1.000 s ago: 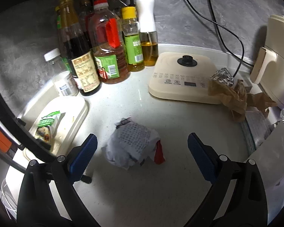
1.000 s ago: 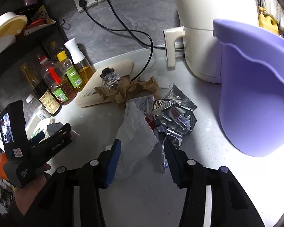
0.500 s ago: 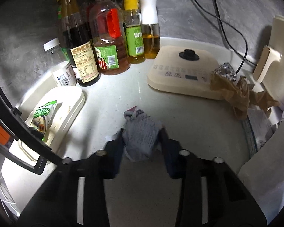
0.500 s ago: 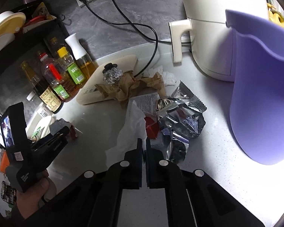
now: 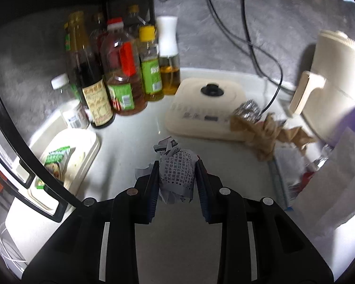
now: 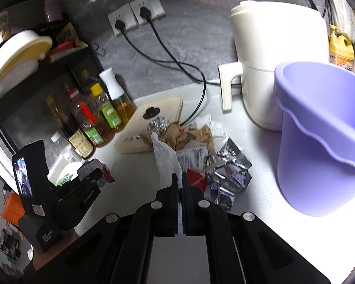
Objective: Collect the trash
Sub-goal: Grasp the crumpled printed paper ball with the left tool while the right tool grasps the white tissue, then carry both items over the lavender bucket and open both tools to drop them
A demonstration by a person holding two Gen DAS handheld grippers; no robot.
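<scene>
Your white countertop (image 6: pixel 260 213) carries the whole scene. At its right stands the lilac waste bin (image 6: pixel 319 142), upright and mouth open, with the cream air fryer (image 6: pixel 279 66) just behind it against the grey wall. A flat cream appliance base (image 5: pixel 206 108) lies near the wall, its black cord running to the wall sockets (image 6: pixel 136 11). To its left is a cluster of oil and sauce bottles (image 5: pixel 120 71), and nearer you a white tray (image 5: pixel 71 156) holding a green snack packet.

The trash pile sits between the appliance base and the bin: crumpled brown paper (image 6: pixel 184 135) with a foil ball (image 6: pixel 158 124) at its far edge, a crushed silver foil wrapper (image 6: pixel 227 177) beside a red scrap, and a printed sheet beneath them.

Your left gripper (image 5: pixel 177 177) has just been closing, and its blue pads now pinch a crumpled printed paper wad (image 5: pixel 176 172), which sticks out ahead of the fingertips. From the right wrist view the wad looks clear of the counter.

Your right gripper (image 6: pixel 179 184) has its jaws pressed nearly together on the lower edge of a white tissue (image 6: pixel 164 158), which stands up from the fingertips in front of the pile, its top reaching the brown paper.
</scene>
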